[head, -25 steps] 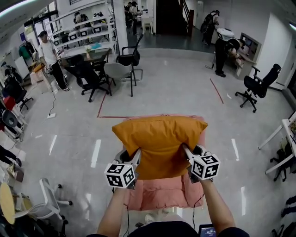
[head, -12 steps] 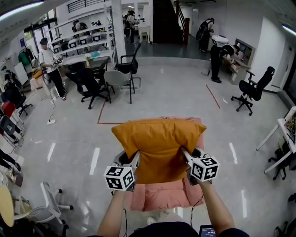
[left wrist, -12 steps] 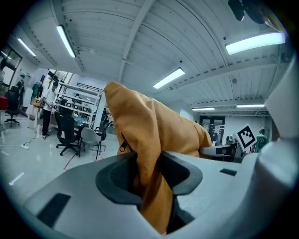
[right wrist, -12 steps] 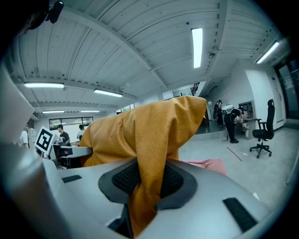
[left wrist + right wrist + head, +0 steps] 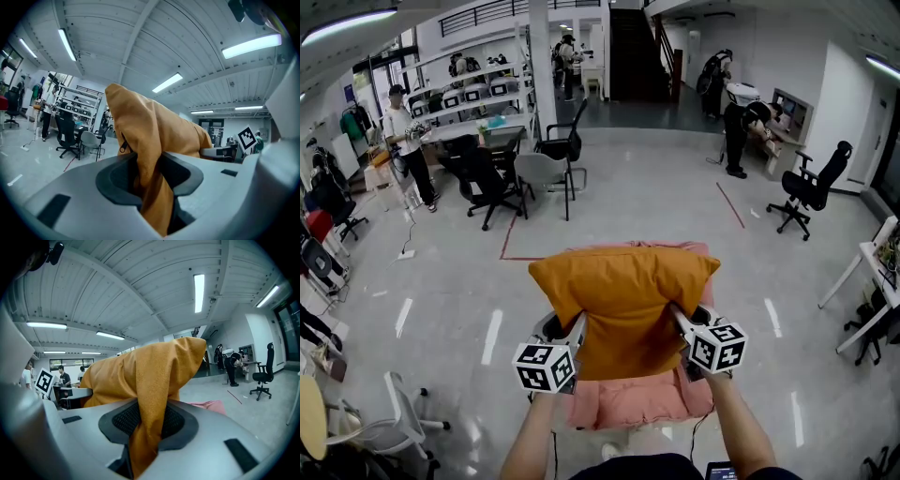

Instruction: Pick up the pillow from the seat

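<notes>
An orange pillow (image 5: 623, 305) hangs in the air above the pink seat (image 5: 642, 398), held up by both grippers. My left gripper (image 5: 577, 328) is shut on the pillow's left edge, and my right gripper (image 5: 677, 319) is shut on its right edge. In the left gripper view the orange fabric (image 5: 150, 154) is pinched between the grey jaws, with a zip pull showing on its side. In the right gripper view a fold of the pillow (image 5: 150, 380) is clamped between the dark pads (image 5: 124, 420). The pillow hides most of the seat's back.
The pink seat stands on a glossy grey floor (image 5: 666, 197). Office chairs (image 5: 546, 169) and a desk (image 5: 478, 136) are at the far left, a black chair (image 5: 808, 187) at the right, a white chair (image 5: 394, 412) near left. Several people stand in the background.
Both grippers keep their hold on the pillow. The pillow and seat sit slightly lower in the head view, as the view has tilted up a little.
</notes>
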Tool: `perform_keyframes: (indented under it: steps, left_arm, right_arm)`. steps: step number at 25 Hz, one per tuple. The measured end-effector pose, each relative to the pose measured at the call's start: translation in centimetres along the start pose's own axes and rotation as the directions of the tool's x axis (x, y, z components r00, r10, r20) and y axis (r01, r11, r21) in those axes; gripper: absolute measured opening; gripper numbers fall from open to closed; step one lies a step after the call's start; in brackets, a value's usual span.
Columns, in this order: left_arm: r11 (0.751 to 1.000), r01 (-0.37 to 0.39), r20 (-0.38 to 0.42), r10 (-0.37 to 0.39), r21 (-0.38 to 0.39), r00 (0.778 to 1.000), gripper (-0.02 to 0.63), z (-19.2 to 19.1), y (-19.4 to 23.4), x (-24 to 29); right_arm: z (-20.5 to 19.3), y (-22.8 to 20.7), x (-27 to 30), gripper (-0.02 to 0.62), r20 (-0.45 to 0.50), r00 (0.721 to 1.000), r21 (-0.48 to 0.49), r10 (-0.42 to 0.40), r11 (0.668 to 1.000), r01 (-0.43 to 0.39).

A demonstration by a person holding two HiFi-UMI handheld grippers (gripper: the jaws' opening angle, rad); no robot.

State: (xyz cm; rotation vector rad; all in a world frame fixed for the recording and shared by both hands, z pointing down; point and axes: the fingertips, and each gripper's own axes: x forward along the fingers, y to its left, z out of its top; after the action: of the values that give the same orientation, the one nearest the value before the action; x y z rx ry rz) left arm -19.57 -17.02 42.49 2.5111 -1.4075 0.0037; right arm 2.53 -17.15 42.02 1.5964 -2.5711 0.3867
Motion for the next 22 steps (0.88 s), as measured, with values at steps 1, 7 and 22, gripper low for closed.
perform_keyframes:
  steps: [1, 7, 22]
  left_arm:
    - [1.0, -0.002, 0.001, 0.002, 0.0, 1.0, 0.156, 0.0, -0.1, -0.1]
    - [1.0, -0.001, 0.009, 0.001, -0.005, 1.0, 0.156, 0.3, -0.6, -0.6]
    - [1.0, -0.013, 0.014, 0.013, 0.01, 1.0, 0.16, 0.4, -5.0, -0.9]
  right_arm:
    - [0.0, 0.1, -0.1, 0.109, -0.001, 1.0, 0.001, -0.002, 1.0, 0.002]
    - [0.3, 0.1, -0.6, 0.11, 0.004, 1.0, -0.001, 0.004, 1.0, -0.004]
    - [0.5, -1.8, -4.4, 0.112, 0.03, 0.999, 0.017, 0.013, 1.0, -0.013]
